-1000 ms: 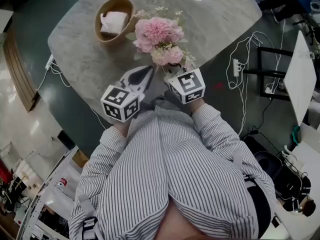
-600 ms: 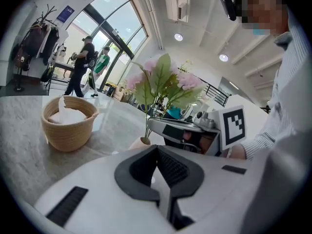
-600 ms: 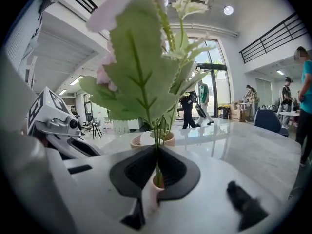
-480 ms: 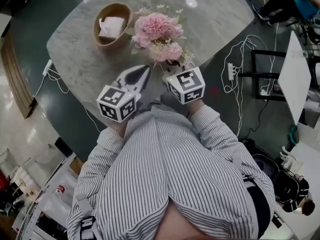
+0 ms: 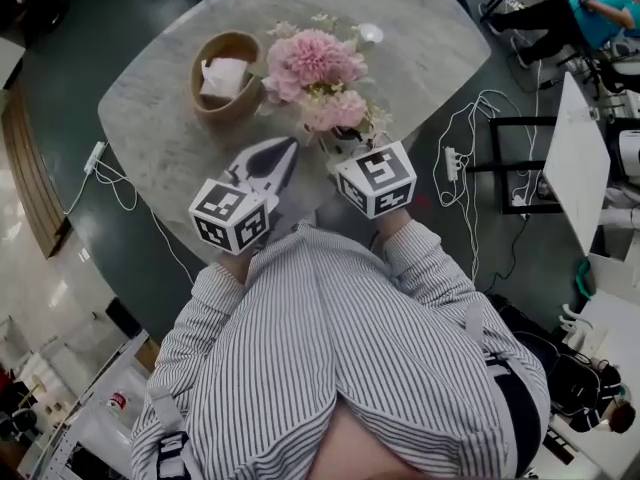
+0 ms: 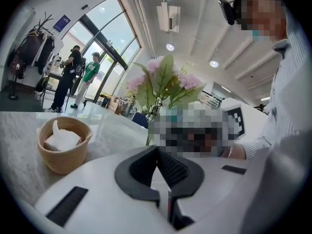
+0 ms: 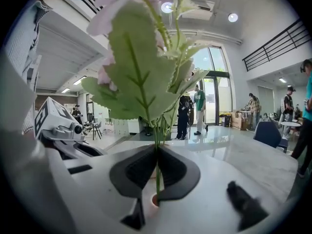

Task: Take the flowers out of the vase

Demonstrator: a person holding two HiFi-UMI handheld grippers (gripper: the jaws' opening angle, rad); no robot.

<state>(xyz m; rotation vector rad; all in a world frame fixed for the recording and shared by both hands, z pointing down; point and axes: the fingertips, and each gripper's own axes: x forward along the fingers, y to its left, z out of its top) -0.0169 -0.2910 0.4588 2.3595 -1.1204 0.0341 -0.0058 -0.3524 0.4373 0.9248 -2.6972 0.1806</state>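
Now the right gripper [image 7: 157,151] clamps the pink flowers [image 5: 312,68] by their green stems, and the left gripper [image 6: 158,152], just beside them, is closed and empty.

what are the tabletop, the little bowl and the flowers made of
The tabletop looks like polished marble or a marble-look slab: grey veining, lamp glare. The bowl seems woven rope or wicker: ribbed tan wall. The flowers are probably artificial: flat, fabric-like leaves on thin uniform stems.

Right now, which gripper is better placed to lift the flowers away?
Right. The right gripper is shut on the green stems of the flowers; the left gripper is shut on nothing, beside them.
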